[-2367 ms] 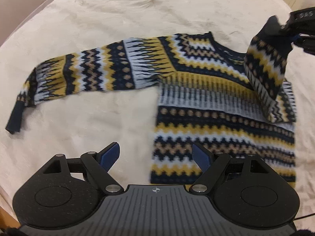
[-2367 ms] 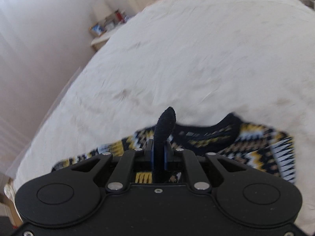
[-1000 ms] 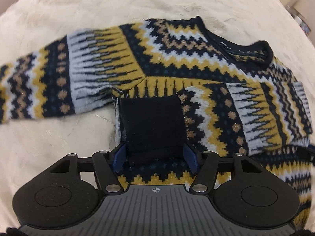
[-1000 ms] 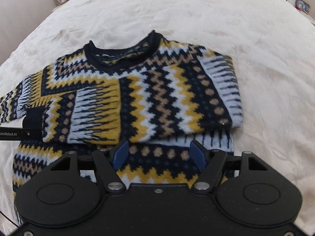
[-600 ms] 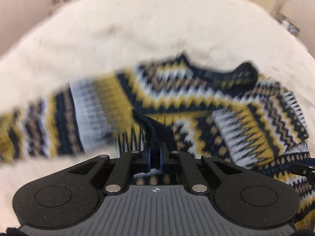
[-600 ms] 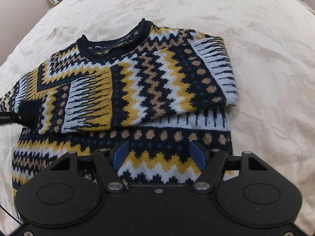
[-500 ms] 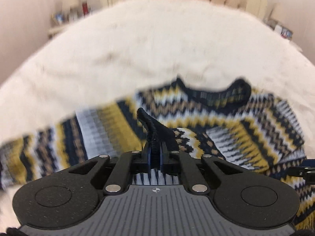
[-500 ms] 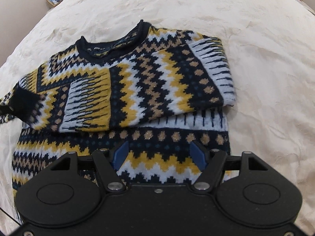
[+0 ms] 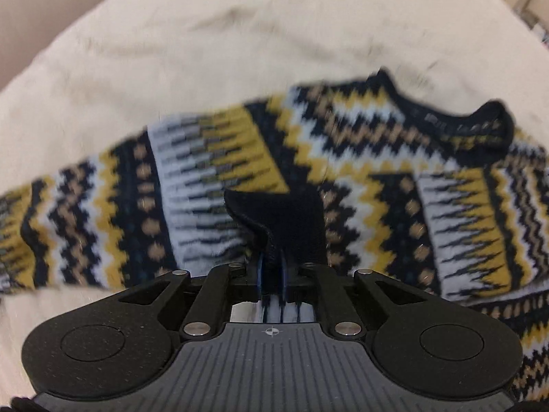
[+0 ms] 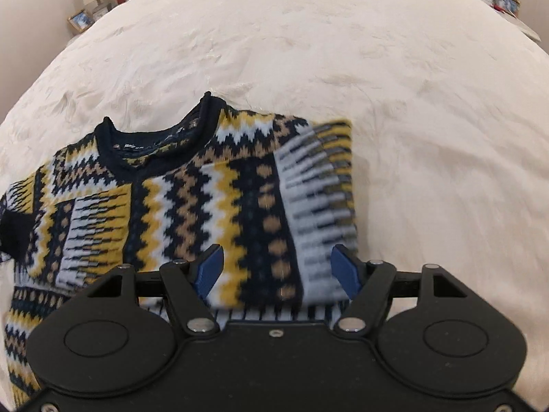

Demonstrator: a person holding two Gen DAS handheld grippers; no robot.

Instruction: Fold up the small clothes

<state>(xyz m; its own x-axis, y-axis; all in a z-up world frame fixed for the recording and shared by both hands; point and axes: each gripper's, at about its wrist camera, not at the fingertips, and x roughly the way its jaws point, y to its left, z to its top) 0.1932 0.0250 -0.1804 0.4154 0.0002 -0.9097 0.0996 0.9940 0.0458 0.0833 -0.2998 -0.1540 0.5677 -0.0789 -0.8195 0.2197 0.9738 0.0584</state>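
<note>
Left gripper (image 9: pixel 271 274) is clamped tight on the dark cuff (image 9: pixel 284 223), the ribbed band bunched up and standing proud between the jaws. Right gripper (image 10: pixel 276 267) is spread wide with nothing in it, hovering low above the folded sleeve (image 10: pixel 247 226) that lies across the chest.

Moving outward: the sweater (image 10: pixel 178 206) lies flat on the cream bedspread (image 10: pixel 308 51), neckline (image 10: pixel 154 137) away from the camera, hem toward it. In the left view the other sleeve (image 9: pixel 103 213) stretches out to the side, not yet folded in.

It looks a soft, thick knit: light enough for one pinch to lift, but floppy, so it will sag and drag wherever it is not supported. The wool looks grippy rather than slippery, so layers should stay where they are laid. The cuff looks a sound hold, being dense ribbing that will not stretch much; for that outstretched sleeve its own cuff is probably best, and for the body, the hem corners.
</note>
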